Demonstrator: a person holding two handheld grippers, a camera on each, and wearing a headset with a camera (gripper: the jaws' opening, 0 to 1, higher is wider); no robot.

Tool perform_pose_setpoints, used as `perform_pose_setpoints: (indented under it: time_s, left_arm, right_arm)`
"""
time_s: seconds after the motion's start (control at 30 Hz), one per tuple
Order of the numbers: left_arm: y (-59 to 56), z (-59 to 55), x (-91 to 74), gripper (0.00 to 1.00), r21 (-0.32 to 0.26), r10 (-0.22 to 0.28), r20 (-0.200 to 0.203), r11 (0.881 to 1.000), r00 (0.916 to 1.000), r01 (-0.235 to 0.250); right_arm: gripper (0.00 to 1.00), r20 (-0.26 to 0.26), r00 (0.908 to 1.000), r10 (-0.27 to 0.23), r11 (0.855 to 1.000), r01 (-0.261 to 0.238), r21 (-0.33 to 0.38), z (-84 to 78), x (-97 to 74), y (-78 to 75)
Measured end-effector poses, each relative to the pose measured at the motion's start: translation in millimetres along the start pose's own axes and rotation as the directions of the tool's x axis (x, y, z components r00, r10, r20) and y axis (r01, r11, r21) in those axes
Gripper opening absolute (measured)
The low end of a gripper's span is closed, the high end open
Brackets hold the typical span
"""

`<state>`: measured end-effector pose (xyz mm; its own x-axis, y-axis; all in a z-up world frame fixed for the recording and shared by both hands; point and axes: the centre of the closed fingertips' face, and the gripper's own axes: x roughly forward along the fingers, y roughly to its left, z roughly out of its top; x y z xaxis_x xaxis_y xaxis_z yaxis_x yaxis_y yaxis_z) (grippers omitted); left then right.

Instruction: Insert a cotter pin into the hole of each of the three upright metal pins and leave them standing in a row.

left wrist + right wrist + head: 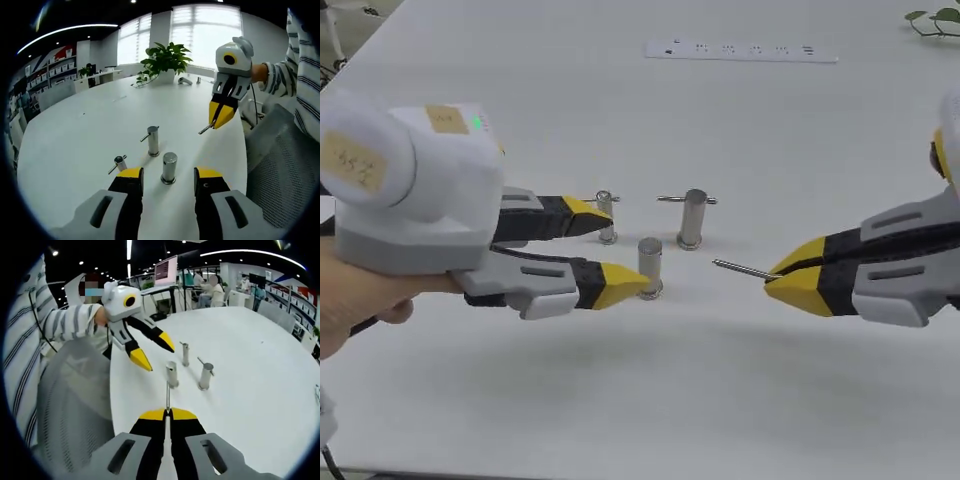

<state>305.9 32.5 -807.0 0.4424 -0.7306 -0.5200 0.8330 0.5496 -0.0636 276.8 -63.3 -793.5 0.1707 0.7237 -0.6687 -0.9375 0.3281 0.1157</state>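
Currently two of the three look finished. The right-hand pin [692, 218] and the small pin [606, 220] each carry a cross-piece through the top. The bare pin [650, 264], nearest the person, has none. All three stand upright on the white table [620, 400], close together, more a triangle than a row.

Left gripper [612, 246]: released, jaws spread to either side of the bare pin. Judged purpose: ready to close and steady it, so it does not tip when the pin goes in.

Right gripper [782, 276]: clenched on the loose cotter pin [740, 268]. The pin is held roughly level, its free end aimed left at the top of the bare pin and well short of it. Judged purpose: lining up for the insertion.

Hard to make out:
- The hole in the bare pin is too small to resolve, so alignment cannot be checked.
- In the head view the near left jaw tip overlaps the bare pin's foot; I cannot tell whether they touch.
- The far left jaw covers part of the small pin.
- The gripped end of the cotter pin is hidden inside the right jaws.
- The head view's right edge cuts off the right gripper body.
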Motion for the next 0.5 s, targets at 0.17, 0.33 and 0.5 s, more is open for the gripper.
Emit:
perform_pose_setpoints:
  time_s: [0.17, 0.33, 0.5]
  left_arm:
    - [0.1, -9.4, 9.0, 0.38, 0.001, -0.006, -0.02, 1.0, 0.9998, 0.006]
    - [-1.9, -18.1, 18.7, 0.35, -0.021, -0.03, -0.031, 0.999, 0.9991, 0.03]
    - [-3.7, -21.9, 26.2, 0.34, -0.023, -0.034, -0.037, 0.999, 0.9987, 0.034]
  right_arm:
    - [0.03, 0.001, 0.9997, -0.024, 0.999, 0.024, 0.03, -2.4, 1.0, -4.3]
    - [0.03, 0.003, 0.9994, -0.034, 0.998, 0.034, 0.049, -3.7, 2.8, -6.0]
    - [0.03, 0.001, 0.9993, -0.037, 0.997, 0.037, 0.061, -4.6, 6.1, -5.5]
